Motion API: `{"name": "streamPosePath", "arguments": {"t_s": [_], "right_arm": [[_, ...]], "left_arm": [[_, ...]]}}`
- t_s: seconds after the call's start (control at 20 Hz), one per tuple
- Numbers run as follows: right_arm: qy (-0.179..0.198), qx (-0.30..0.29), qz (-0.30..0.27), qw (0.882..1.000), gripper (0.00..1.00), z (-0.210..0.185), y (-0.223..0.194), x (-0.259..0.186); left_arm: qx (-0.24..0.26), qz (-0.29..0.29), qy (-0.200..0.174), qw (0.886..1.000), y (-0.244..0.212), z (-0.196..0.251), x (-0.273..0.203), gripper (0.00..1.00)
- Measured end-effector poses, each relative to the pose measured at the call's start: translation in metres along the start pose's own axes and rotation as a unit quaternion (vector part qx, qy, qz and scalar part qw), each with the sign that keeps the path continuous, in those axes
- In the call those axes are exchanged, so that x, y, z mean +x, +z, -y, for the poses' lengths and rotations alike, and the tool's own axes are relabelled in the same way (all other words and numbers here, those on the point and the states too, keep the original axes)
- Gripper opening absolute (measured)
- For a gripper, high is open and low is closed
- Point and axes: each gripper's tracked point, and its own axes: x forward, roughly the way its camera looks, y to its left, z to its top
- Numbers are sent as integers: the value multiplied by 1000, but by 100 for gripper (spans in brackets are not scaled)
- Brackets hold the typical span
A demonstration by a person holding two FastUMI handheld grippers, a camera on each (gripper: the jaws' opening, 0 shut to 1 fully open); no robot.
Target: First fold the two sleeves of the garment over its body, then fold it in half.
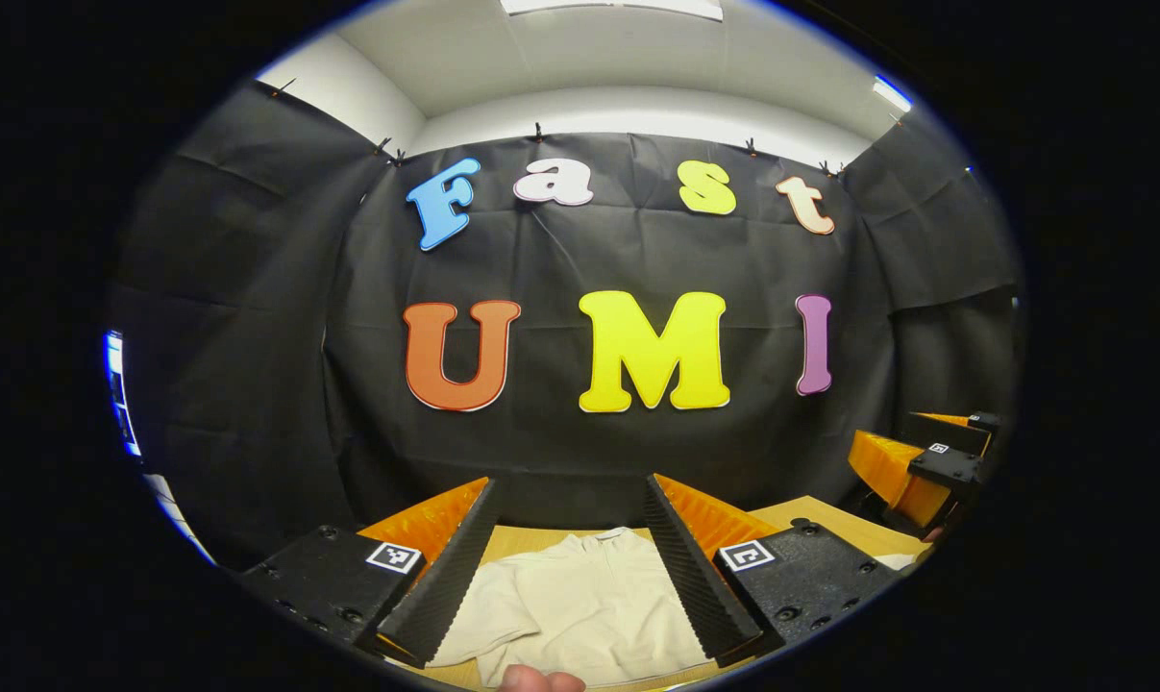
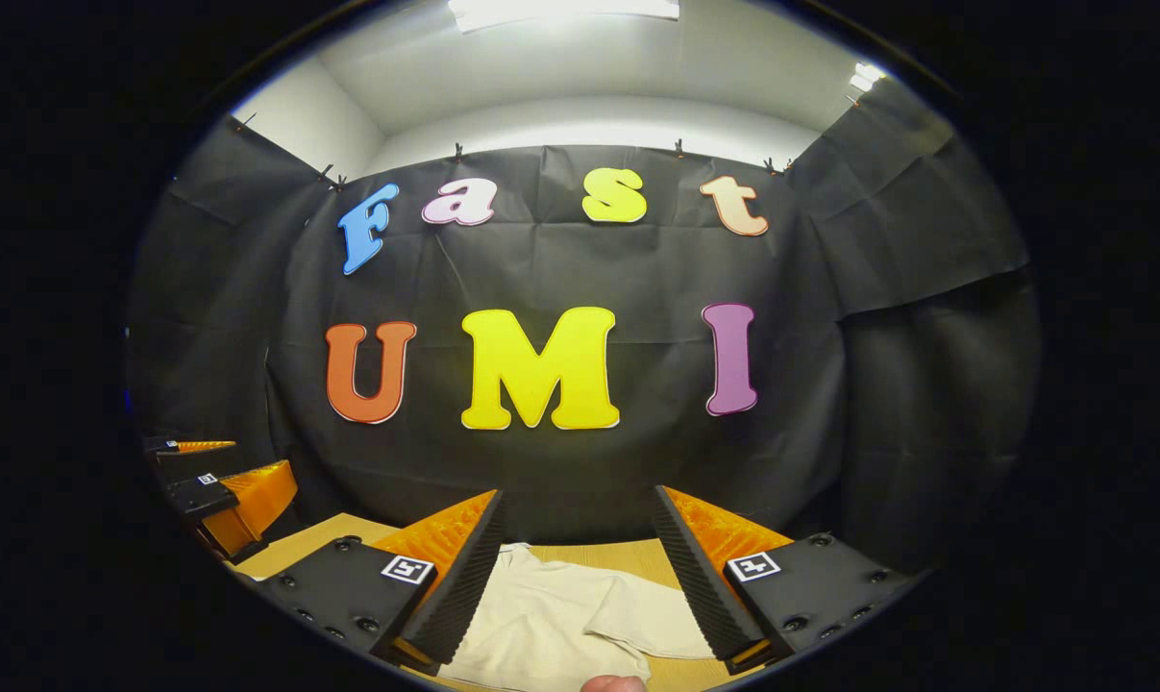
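- The tabletop (image 1: 829, 514) is a tan surface in front of the booth's black cloth wall, and it carries the garment (image 1: 589, 605), a cream top lying flat below and ahead of both tools.
- In the left gripper view the garment's collar points away toward the wall, so its long axis appears to run away from the person, in line with the fingers.
- The left sleeve (image 1: 488, 615) lies bunched against the body, close to the left tool (image 1: 572, 567), which hangs above it released, jaws wide, holding nothing.
- The right sleeve (image 2: 652, 615) spreads outward just under the right tool (image 2: 580, 577), also released and empty; judging by this, each tool is nearest its own sleeve.
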Motion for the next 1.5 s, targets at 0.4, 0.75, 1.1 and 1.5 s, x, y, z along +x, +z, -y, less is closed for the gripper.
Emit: {"name": "streamPosePath", "arguments": {"t_s": [0.4,0.75,1.1,1.5], "right_arm": [[8,-13,-22,1000,94,50,-11,7],[3,-50,-78,996,94,142,-41,5],[-45,-35,-213,975,95,264,-126,-23],[-28,-41,-397,916,95,337,-262,-64]], "left_arm": [[11,-27,-11,1000,-22,30,2,96],[15,-68,-37,997,-49,78,2,96],[23,-116,-57,991,-81,108,-3,96],[24,-156,-45,987,-100,113,1,96]]}}
